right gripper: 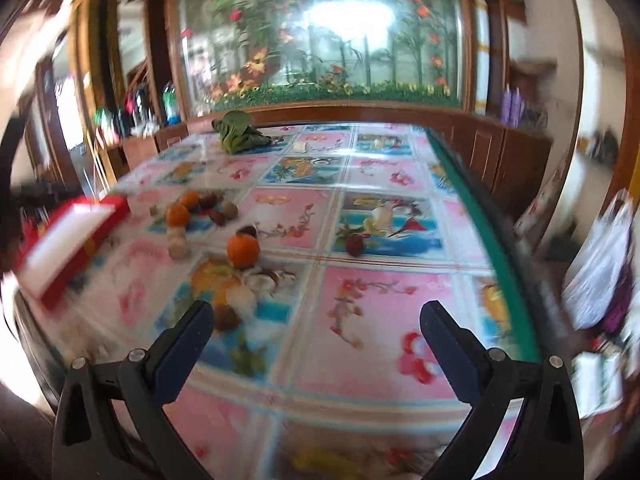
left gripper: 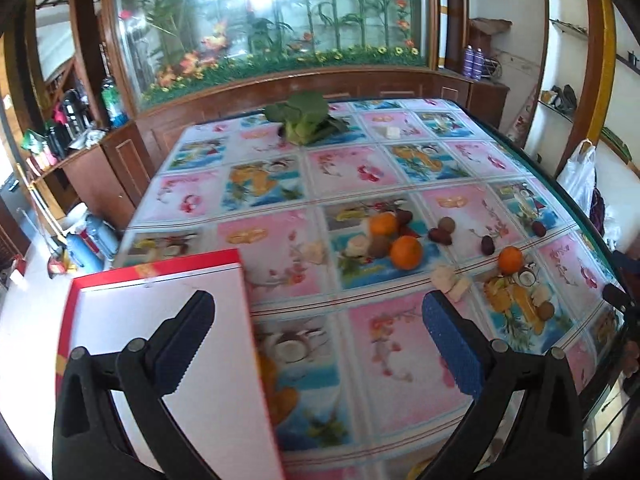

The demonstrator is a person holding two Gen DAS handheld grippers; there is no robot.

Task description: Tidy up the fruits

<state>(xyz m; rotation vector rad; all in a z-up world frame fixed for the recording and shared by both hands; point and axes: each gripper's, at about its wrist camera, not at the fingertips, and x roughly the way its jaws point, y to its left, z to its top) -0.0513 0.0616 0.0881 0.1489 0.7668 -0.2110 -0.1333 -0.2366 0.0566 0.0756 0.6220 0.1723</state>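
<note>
- While both grippers hang above the table [left gripper: 360, 184] with nothing between their fingers, no fruit has gone into the box [left gripper: 160, 320] yet, as far as its visible floor shows
- Left gripper [left gripper: 320, 344]: jaws spread wide and released, its left finger over the box's white inside, probably so it can steady or tend the box while the other side fetches
- Right gripper [right gripper: 316, 344]: jaws also wide and released, aimed at bare cloth near the table's green edge; its view is blurred
- Fruit lies loose mid-table: 3 oranges, 2 close together [left gripper: 406, 252] [left gripper: 383, 224] and 1 apart to the right [left gripper: 511, 260], with dark red fruits [left gripper: 487, 245] and brown round ones [left gripper: 447, 225] scattered between
- Pale pieces [left gripper: 452, 282] sit near the front of the scatter; what they are I cannot tell
- Printed fruit on the cloth mimics real fruit, so a grab could aim at a picture by mistake
- Greens [left gripper: 304, 118] sit at the far end, well apart from the fruit and likely not part of the job
- Wide jaws suit the oranges; the nearest one to the right gripper [right gripper: 243, 251] looks the likely 1st pick
</note>
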